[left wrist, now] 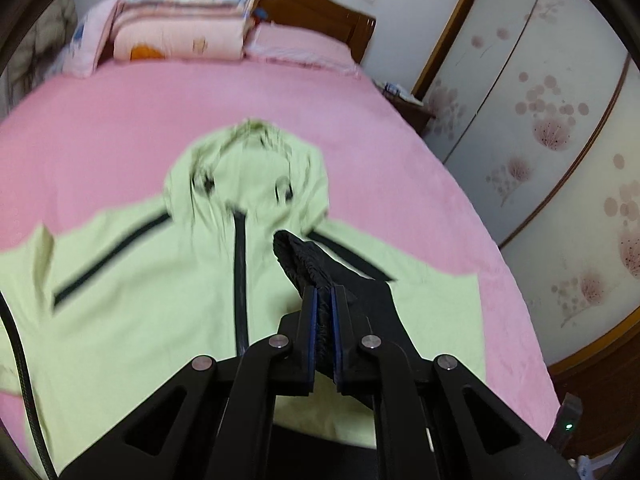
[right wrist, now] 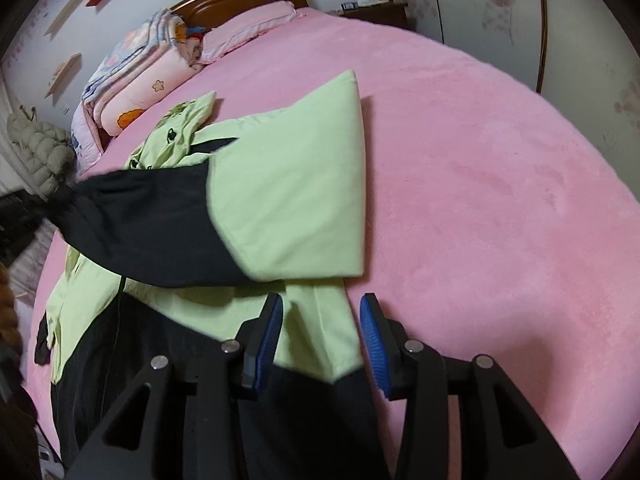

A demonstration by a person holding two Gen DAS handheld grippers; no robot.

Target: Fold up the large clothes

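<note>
A light green hooded jacket [left wrist: 160, 300] with black trim lies face up on the pink bed, hood toward the headboard. My left gripper [left wrist: 324, 300] is shut on the black elastic cuff [left wrist: 296, 256] of one sleeve and holds it above the jacket's chest. In the right wrist view that sleeve [right wrist: 288, 200], green with a black end, stretches leftward across the jacket [right wrist: 312, 332]. My right gripper [right wrist: 322, 312] is open, its blue pads on either side of the jacket's green side edge, just above the fabric.
The pink bed sheet [right wrist: 480, 180] spreads wide to the right. Folded quilts [left wrist: 180, 20] and a pink pillow [left wrist: 296, 46] lie by the wooden headboard [left wrist: 320, 12]. Floral wardrobe doors [left wrist: 560, 120] stand right of the bed. A grey puffer coat [right wrist: 36, 148] hangs at left.
</note>
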